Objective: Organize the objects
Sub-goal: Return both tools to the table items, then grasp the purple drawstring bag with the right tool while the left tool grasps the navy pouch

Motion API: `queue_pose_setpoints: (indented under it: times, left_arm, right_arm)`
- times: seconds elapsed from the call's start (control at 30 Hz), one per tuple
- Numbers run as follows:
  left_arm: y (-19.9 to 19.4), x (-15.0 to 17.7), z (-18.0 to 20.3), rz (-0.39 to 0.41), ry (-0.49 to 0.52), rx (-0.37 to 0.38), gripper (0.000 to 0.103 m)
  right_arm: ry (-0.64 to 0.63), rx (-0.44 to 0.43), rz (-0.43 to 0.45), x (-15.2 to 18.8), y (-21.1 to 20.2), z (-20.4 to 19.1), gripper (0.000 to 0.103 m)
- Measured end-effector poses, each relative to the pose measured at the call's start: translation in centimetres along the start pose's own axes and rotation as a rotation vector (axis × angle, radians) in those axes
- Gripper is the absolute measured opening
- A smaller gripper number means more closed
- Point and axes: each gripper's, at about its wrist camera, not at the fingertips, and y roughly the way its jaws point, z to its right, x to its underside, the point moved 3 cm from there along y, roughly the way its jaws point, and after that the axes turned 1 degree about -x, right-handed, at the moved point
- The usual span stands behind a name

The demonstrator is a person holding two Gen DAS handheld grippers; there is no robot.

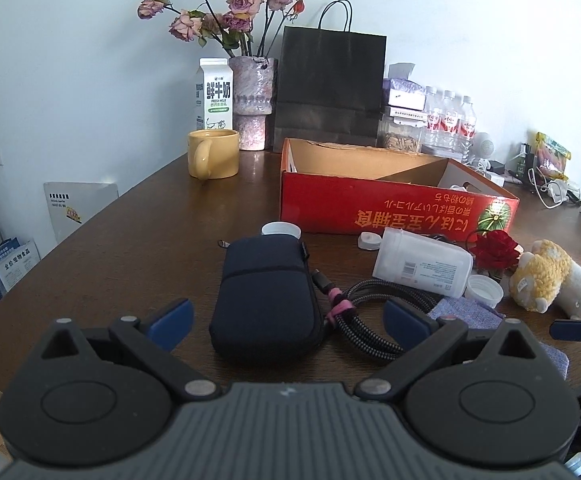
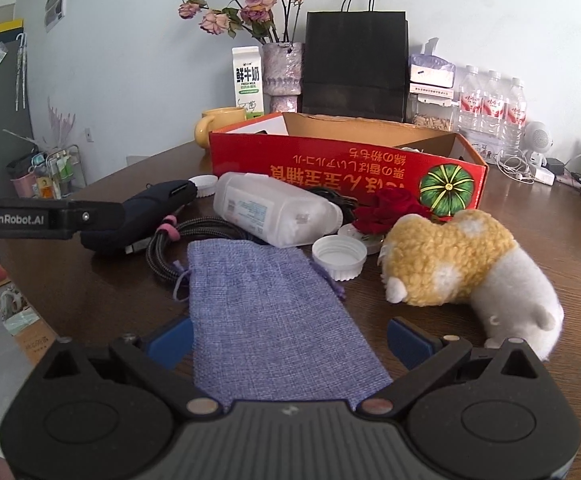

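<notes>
My left gripper [image 1: 288, 320] is open, its jaws either side of a dark blue pouch [image 1: 266, 292] lying on the brown table [image 1: 130, 248]. A braided cable [image 1: 364, 308] coils right of the pouch. My right gripper [image 2: 288, 340] is open over a lilac fabric bag [image 2: 266, 312]. A white plastic bottle [image 2: 274, 212] lies on its side, its cap [image 2: 338, 258] beside it. A red rose [image 2: 390, 210] and a yellow-and-white plush toy [image 2: 462, 268] sit to the right. An open red cardboard box [image 2: 346, 168] stands behind them, also in the left wrist view [image 1: 390, 208].
At the table's back stand a yellow mug [image 1: 212, 154], a milk carton [image 1: 214, 94], a vase of dried roses [image 1: 252, 104], a black paper bag [image 1: 330, 84], water bottles [image 1: 450, 120] and chargers with cables [image 2: 530, 168]. The left gripper's body [image 2: 30, 218] reaches in from the left.
</notes>
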Motion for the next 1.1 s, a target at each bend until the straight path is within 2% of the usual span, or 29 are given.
queue_pose_setpoints:
  times: [0.63,0.73,0.77,0.83,0.87,0.93,1.03,1.1]
  left_arm:
    - [1.3,0.2,-1.1,-0.029,-0.02,-0.003,0.103]
    - [1.5,0.2,-1.3,-0.033,-0.024,-0.004,0.103]
    - [1.5,0.2,-1.3,-0.035,-0.024,-0.003,0.103]
    - [1.6,0.1,-1.4,-0.037,-0.026,-0.002,0.103]
    - [1.7,0.1,-1.4,-0.038,-0.027,-0.003,0.103]
    - [1.8,0.1,-1.4,-0.041,-0.028,-0.004,0.103]
    - [2.0,0.0,-1.5,-0.045,-0.029,-0.005,0.103]
    - [2.2,-0.2,-1.6,-0.051,-0.031,-0.005,0.103]
  right_arm:
    - [-0.017,-0.012,-0.041,-1.2,3.0,-0.7,0.102]
    - [-0.022,-0.018,-0.025,-1.3,2.7,-0.8,0.083]
    - [-0.021,-0.019,-0.02,-1.3,2.7,-0.8,0.079]
    - [-0.02,-0.023,-0.01,-1.3,2.5,-0.7,0.062]
    - [-0.017,-0.024,-0.006,-1.3,2.4,-0.7,0.058]
    - [-0.003,-0.045,0.006,-1.4,2.2,-0.4,0.031]
    - [0.012,-0.066,0.041,-1.6,1.6,-0.3,0.013]
    - [0.014,-0.072,0.062,-1.8,1.1,-0.2,0.011]
